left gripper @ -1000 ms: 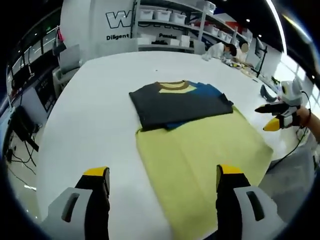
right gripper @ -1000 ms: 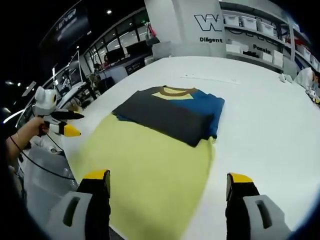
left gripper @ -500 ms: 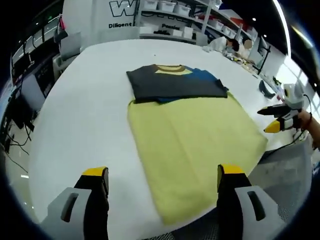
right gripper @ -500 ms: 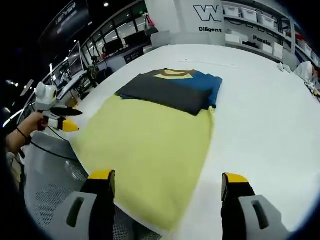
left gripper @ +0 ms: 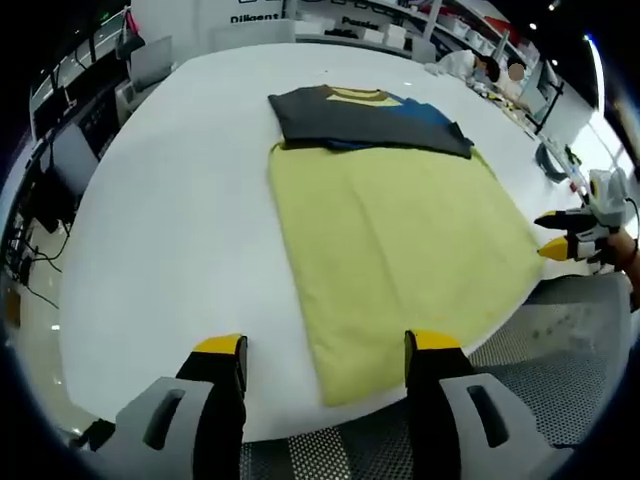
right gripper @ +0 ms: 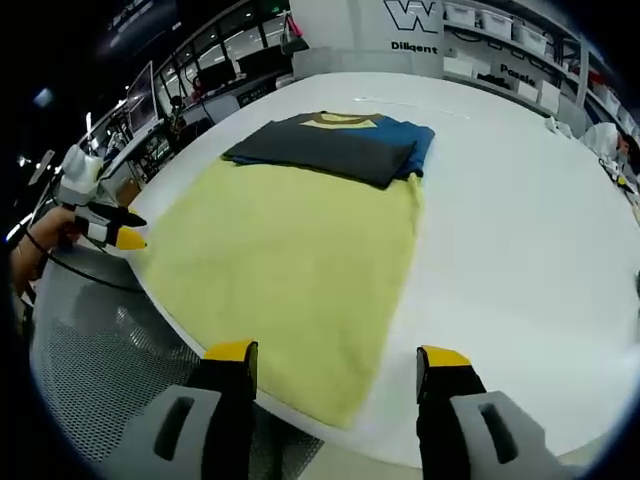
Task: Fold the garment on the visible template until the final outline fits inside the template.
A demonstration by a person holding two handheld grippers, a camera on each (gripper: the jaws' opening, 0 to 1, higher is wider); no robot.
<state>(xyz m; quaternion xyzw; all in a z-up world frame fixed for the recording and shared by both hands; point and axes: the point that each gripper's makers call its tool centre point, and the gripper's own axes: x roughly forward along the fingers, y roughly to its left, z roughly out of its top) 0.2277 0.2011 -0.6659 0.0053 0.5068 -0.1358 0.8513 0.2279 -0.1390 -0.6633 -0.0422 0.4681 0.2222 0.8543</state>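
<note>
Table [left gripper: 170,190], white, bears yellow template [left gripper: 400,240]; shelves [right gripper: 520,45] stand behind.

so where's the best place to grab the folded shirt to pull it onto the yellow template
Probably the near folded edge of the folded shirt, where it overlaps the far end of the yellow template. It lies flat on the white table, so come in low from the template side, one gripper toward each near corner.

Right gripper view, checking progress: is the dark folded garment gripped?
No, the dark folded garment lies free beyond the open right gripper.
</note>
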